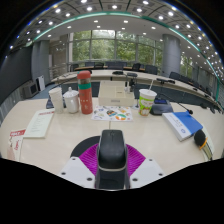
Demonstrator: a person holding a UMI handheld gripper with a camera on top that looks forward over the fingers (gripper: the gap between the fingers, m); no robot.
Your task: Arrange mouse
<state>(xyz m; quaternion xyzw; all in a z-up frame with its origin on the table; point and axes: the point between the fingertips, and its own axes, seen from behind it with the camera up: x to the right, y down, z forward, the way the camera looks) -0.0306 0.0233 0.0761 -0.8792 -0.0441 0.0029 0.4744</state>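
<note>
A black mouse (112, 152) stands upright between my two fingers, and the magenta pads (91, 157) press on both of its sides. My gripper (112, 160) is shut on it. The mouse hides the strip of beige table (70, 130) just ahead of the fingers. Whether it touches the table is hidden.
Beyond the fingers lies a printed sheet (112, 113). Farther back stand an orange bottle (85, 92), a white cup (70, 100) and a green-banded cup (147, 100). A blue book (183, 124) lies to the right and papers (38, 124) to the left. Office desks and chairs fill the background.
</note>
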